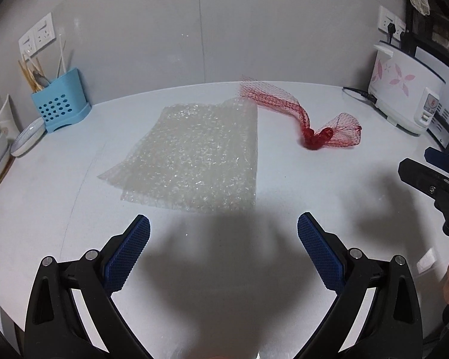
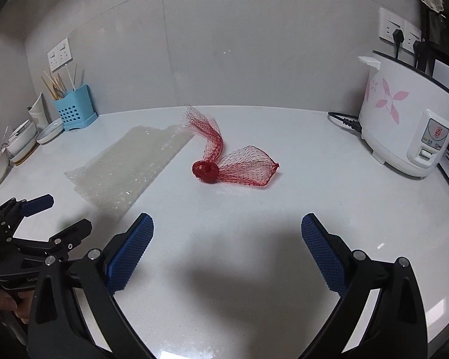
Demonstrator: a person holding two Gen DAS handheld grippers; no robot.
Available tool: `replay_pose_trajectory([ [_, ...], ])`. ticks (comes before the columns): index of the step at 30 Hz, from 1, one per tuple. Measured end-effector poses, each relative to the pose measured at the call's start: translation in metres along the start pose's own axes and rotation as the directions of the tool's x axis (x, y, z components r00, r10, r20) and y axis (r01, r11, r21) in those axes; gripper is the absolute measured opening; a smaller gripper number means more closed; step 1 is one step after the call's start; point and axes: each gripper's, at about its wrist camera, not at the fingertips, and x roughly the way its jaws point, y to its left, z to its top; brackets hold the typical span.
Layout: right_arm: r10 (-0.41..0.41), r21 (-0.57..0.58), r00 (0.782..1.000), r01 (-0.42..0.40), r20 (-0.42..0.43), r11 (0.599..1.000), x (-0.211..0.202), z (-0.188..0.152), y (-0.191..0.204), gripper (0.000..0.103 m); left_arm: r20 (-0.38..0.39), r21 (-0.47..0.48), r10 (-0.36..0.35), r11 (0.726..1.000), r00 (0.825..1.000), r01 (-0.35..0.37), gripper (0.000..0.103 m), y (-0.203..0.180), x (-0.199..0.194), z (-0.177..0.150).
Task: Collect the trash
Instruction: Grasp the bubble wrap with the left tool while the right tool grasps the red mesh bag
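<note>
Only the blue holder point(image 2: 74, 108) contains chopsticks point(image 2: 54, 85).

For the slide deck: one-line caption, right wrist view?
Open right gripper faces red net beside bubble wrap.

Domestic kitchen, white desk point(image 2: 284, 209) against a plain wall, rice cooker point(image 2: 404, 131) with pink flower print — plugged in, blue utensil holder point(image 1: 61, 101) with chopsticks point(image 1: 30, 71), stacked bowls point(image 1: 27, 137) at the left edge — wall sockets point(image 1: 39, 37) above.
</note>
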Motion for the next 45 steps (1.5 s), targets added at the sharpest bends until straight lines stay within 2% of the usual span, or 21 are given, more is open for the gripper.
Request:
replay_pose_trajectory([
  [4, -0.009, -0.007, 1.0, 0.009, -0.015, 1.0, 0.019, 0.01, -0.002, 0.095, -0.025, 0.003, 0.006, 1.0, 1.0, -0.006, 0.097, -0.006, 0.028, 0.016],
  [11, 0.052, 0.037, 0.994, -0.049, -0.096, 0.998, 0.062, 0.046, -0.005, 0.095, -0.094, -0.018, 0.033, 0.999, 0.995, -0.035, 0.097, -0.008, 0.081, 0.045],
  [18, -0.004, 0.052, 0.987, 0.012, -0.164, 0.999, 0.111, 0.06, 0.002, 0.095, -0.178, -0.036, 0.051, 0.998, 0.983, -0.058, 0.098, -0.005, 0.122, 0.061],
  [23, -0.03, 0.054, 0.977, 0.042, -0.21, 0.998, 0.143, 0.063, 0.009, 0.095, -0.205, -0.045, 0.056, 0.997, 0.977, -0.066, 0.097, -0.004, 0.127, 0.069],
  [29, -0.038, 0.057, 0.973, 0.052, -0.229, 0.997, 0.159, 0.06, 0.015, 0.095, -0.216, -0.053, 0.054, 0.996, 0.975, -0.067, 0.073, 0.0, 0.118, 0.067],
  [30, -0.045, 0.058, 0.972, 0.06, -0.229, 0.997, 0.16, 0.06, 0.016, 0.095, -0.215, -0.054, 0.058, 0.996, 0.975, -0.071, 0.065, 0.002, 0.117, 0.066],
  [33, -0.044, 0.055, 0.971, 0.058, -0.237, 0.997, 0.163, 0.058, 0.016, 0.088, -0.215, -0.058, 0.073, 0.994, 0.974, -0.088, 0.044, 0.009, 0.112, 0.064],
  [34, -0.045, 0.055, 0.97, 0.06, -0.24, 0.997, 0.164, 0.057, 0.016, 0.081, -0.214, -0.058, 0.081, 0.994, 0.973, -0.095, 0.035, 0.011, 0.11, 0.063],
  [35, -0.046, 0.051, 0.967, 0.061, -0.25, 0.997, 0.166, 0.057, 0.017, 0.071, -0.214, -0.058, 0.086, 0.993, 0.973, -0.101, 0.031, 0.012, 0.11, 0.063],
  [36, -0.06, 0.037, 0.967, 0.072, -0.247, 0.997, 0.166, 0.056, 0.018, 0.068, -0.212, -0.06, 0.093, 0.992, 0.973, -0.108, 0.023, 0.015, 0.109, 0.062],
  [37, -0.074, 0.021, 0.967, 0.082, -0.244, 0.996, 0.166, 0.056, 0.019, 0.059, -0.209, -0.058, 0.101, 0.992, 0.973, -0.115, 0.016, 0.017, 0.108, 0.062],
  [39, -0.082, 0.005, 0.968, 0.086, -0.236, 0.996, 0.165, 0.056, 0.02, 0.043, -0.197, -0.06, 0.096, 0.992, 0.976, -0.11, 0.014, 0.02, 0.106, 0.06],
  [41, -0.077, 0.009, 0.969, 0.082, -0.233, 0.997, 0.163, 0.057, 0.018, 0.017, -0.186, -0.068, 0.092, 0.992, 0.978, -0.106, 0.013, 0.023, 0.103, 0.057],
  [45, -0.048, 0.044, 0.973, 0.06, -0.224, 0.997, 0.157, 0.057, 0.008, 0.007, -0.18, -0.078, 0.092, 0.991, 0.979, -0.108, 0.012, 0.026, 0.097, 0.052],
])
